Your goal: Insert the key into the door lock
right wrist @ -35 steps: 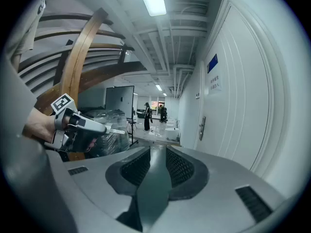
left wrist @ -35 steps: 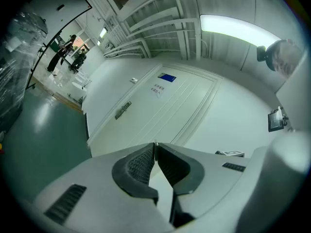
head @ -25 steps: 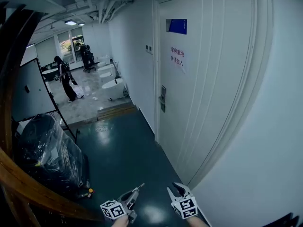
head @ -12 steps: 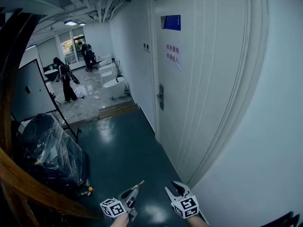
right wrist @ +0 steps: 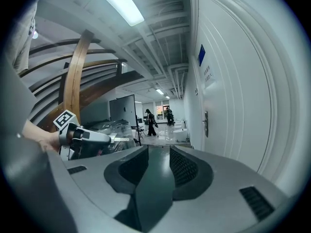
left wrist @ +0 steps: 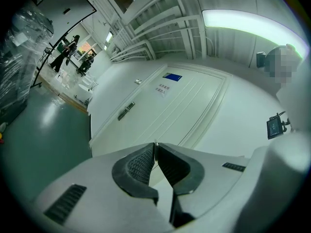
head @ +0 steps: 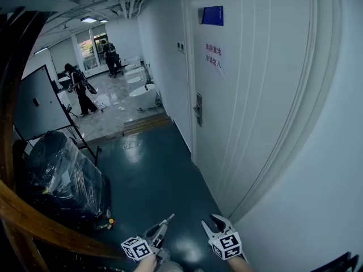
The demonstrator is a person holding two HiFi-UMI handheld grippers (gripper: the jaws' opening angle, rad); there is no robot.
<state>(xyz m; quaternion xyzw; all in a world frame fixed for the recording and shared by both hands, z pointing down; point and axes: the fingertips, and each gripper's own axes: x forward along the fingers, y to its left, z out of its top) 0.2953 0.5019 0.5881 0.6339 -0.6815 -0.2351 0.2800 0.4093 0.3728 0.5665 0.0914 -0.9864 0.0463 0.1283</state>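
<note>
Key (head: 168, 219) clamped in left hand-held gripper (head: 160, 227); door lock (head: 197, 112) well apart from it.
Key's long axis runs forward; the lock lies far ahead and right on the door (head: 255, 95). Right hand-held gripper (head: 212, 222), jaws apart and empty, is nearer the door.

thin silver key (right wrist: 121, 139) juts level from the shut left gripper (left wrist: 155, 147); dark upright lock plate (head: 197, 111) on white door (head: 255, 95), well apart.
</note>
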